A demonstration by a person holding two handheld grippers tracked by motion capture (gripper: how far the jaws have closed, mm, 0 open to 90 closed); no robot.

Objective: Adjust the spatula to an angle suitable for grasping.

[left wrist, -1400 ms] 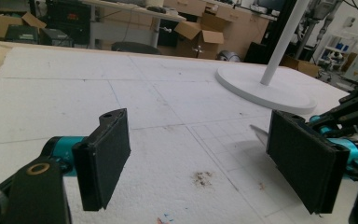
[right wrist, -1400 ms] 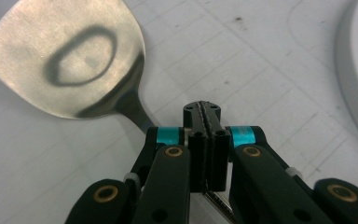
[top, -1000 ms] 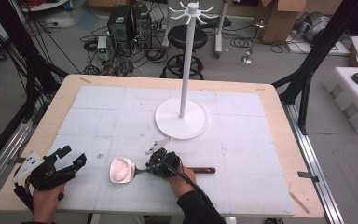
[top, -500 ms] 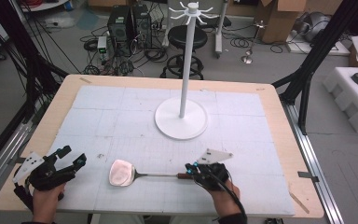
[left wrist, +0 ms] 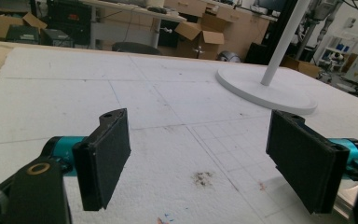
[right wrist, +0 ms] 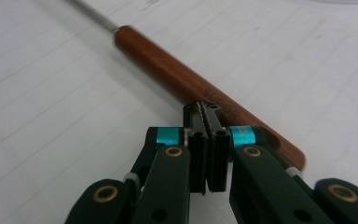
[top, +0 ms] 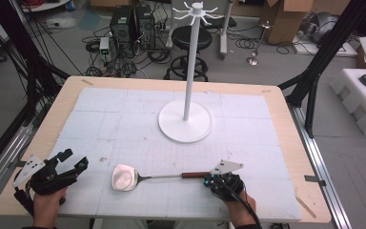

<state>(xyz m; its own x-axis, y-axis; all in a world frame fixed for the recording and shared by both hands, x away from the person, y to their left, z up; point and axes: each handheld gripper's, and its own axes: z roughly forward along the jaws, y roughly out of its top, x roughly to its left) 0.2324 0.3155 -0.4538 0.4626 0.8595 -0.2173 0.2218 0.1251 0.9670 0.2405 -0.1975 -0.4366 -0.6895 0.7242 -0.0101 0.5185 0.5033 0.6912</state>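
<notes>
A spatula lies flat on the white foam board, its shiny metal head (top: 125, 177) to the left and its brown wooden handle (top: 194, 175) to the right. My right gripper (top: 208, 181) sits at the handle's right end, held by a hand at the front edge. In the right gripper view its jaws are pressed together with nothing between them, the right gripper's (right wrist: 206, 111) tips just over the handle (right wrist: 168, 70). My left gripper (top: 75, 159) rests at the front left corner, open and empty, its left gripper (left wrist: 198, 158) pads wide apart over bare board.
A white stand with a round base (top: 186, 125) and a tall pole topped by hooks (top: 194, 10) rises at the board's middle back. The same base (left wrist: 266, 87) shows ahead in the left gripper view. Wooden table edges (top: 290, 143) frame the board (top: 124, 124).
My right gripper has slid right along the spatula, from near the neck to the handle's far end. The spatula and the left gripper have stayed put.
</notes>
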